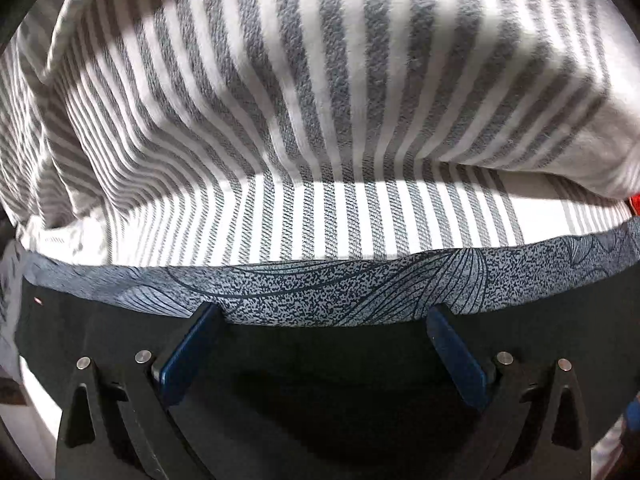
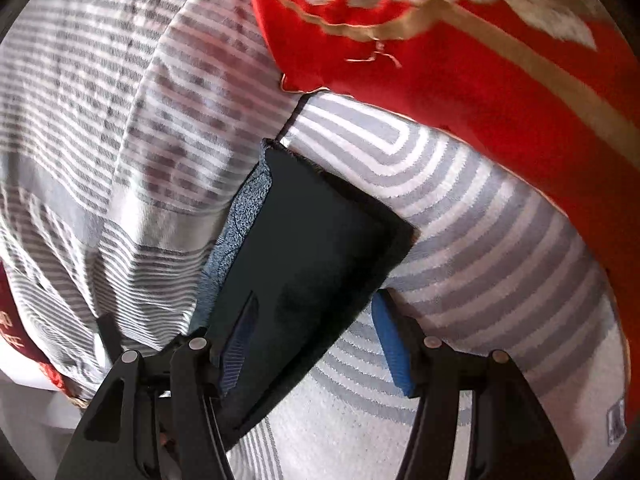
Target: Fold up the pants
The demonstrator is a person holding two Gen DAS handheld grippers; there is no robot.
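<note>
From the left wrist, the left gripper (image 1: 324,312) stands spread over the dark pants (image 1: 320,368), at their patterned edge on the striped bedding (image 1: 320,120).

From the right wrist, the right gripper (image 2: 316,336) is spread too, seemingly not pinching; lay corners square before smoothing.

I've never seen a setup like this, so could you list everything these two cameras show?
pants: one, black outside with a blue-grey speckled printed inner side, lying on the bed between both tools
striped bedsheet: one, grey and white, under the pants
striped duvet: one, grey and white, bunched behind the pants in the left view
red cloth: one, red with gold trim and pale flower pattern, upper right of the right view
left tool: one, black with blue pads, jaws apart, tips at the pants' edge
right tool: one, black with blue pads, jaws apart, pants between them
</note>
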